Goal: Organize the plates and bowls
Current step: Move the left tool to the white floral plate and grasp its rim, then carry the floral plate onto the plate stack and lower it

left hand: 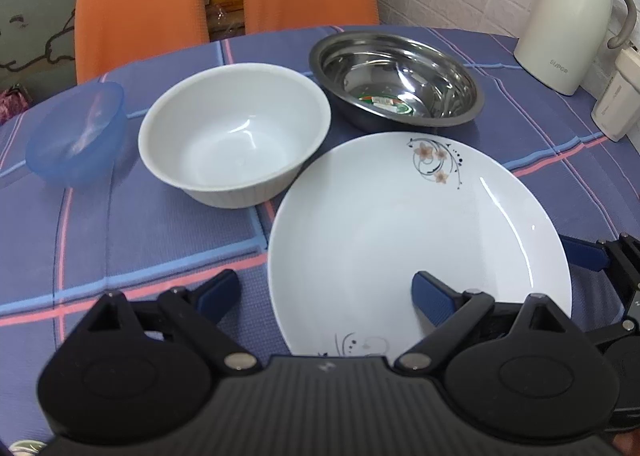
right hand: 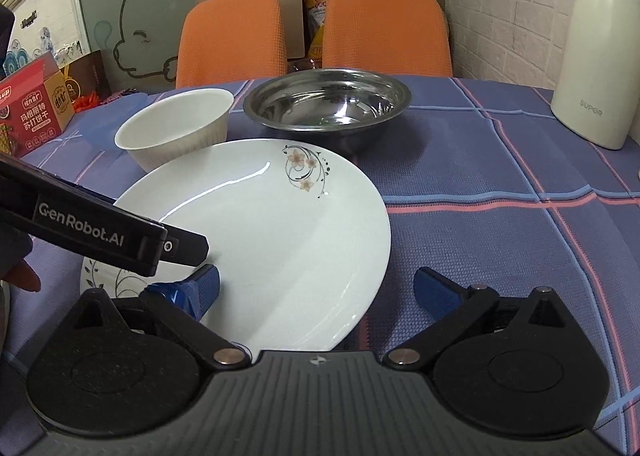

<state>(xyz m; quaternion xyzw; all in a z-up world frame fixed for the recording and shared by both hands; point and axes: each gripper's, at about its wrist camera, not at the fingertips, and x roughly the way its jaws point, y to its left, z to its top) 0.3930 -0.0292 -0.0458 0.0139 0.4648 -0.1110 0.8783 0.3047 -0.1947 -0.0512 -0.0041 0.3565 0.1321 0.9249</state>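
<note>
Straddling the plate (left hand: pixel 400 224) rim, both grippers' fingers (left hand: pixel 432 298) (right hand: pixel 204 288) gape wide, gripping nothing.

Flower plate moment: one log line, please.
left gripper: open, straddling plate left rim | right gripper: open, straddling right rim | plate on tablecloth | white bowl, steel bowl unstacked

Plaid-clothed table (left hand: pixel 160 240) bears plate (left hand: pixel 400 224), white bowl (left hand: pixel 236 136), steel bowl (left hand: pixel 396 80), blue bowl (left hand: pixel 76 132), jug (left hand: pixel 568 20).

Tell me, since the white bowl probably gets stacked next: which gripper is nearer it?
Left. The left gripper straddles the plate's left edge, the white bowl's side; the right gripper straddles the plate's opposite edge.
</note>
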